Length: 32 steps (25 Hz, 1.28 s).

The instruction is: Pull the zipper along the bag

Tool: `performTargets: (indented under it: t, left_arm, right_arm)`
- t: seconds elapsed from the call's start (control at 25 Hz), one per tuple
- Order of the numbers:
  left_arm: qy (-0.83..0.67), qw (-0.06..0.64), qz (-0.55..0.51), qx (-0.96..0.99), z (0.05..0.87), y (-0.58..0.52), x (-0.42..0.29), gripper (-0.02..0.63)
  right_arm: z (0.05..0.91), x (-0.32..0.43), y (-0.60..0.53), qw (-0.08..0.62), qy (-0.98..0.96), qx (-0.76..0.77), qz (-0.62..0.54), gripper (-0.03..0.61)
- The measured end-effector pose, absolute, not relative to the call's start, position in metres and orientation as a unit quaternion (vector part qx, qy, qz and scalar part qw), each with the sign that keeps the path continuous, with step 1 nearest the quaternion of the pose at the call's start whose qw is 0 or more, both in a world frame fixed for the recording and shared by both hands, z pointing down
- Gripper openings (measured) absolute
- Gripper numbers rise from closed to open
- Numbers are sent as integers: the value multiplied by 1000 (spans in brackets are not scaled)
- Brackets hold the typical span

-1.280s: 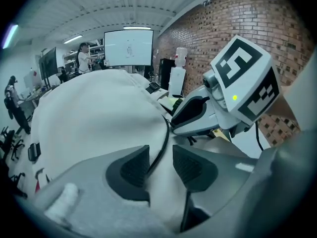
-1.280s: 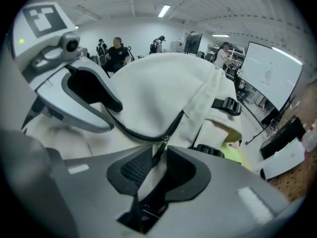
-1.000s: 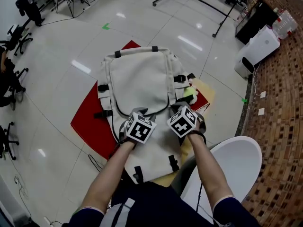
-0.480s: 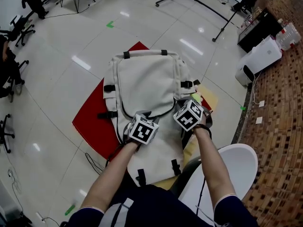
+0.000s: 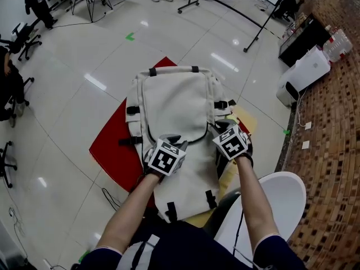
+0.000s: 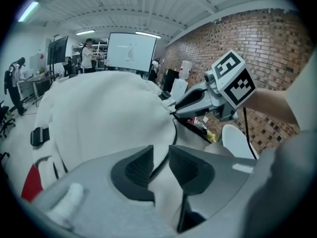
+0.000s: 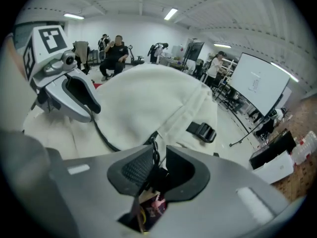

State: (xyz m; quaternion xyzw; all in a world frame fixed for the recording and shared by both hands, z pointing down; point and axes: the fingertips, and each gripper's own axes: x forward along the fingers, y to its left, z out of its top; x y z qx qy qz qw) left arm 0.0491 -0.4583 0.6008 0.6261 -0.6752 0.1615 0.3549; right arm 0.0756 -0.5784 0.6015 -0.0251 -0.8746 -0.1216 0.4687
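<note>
Pinching a fold of the cream bag [image 5: 174,103] in the left gripper [image 6: 160,163], just now closing in on fabric beside the black zipper track [image 6: 175,129]. Clamping the zipper pull [image 7: 154,150] in the right gripper [image 7: 159,168] at the bag's right edge. Lying flat on a red mat [image 5: 109,148].
</note>
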Motion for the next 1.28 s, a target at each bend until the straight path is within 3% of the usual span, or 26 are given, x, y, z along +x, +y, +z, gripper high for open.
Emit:
performTargets:
  t: [0.08,0.24,0.56,1.0,1.28]
  left_arm:
    - [-684,330,147,633,580,-454,45,46]
    - [-689,300,124,648,547,-445,47,3]
    - [-670,246,62,698,490,-412,62,2]
    - [-630,165,32,758,416,-376,78,2]
    - [-628,143,21,764,397,-362,74,2]
  right_arm:
    - [578,80,-575,431,-896,4,-100,64]
    - [532,90,-559,338,-939,42,-47,5]
    - [466,119,-480,184,-979,54,76,5]
    - [414,120,-406,64,-989,75,106,5]
    - [386,109,-391,32,-993,76,86,5]
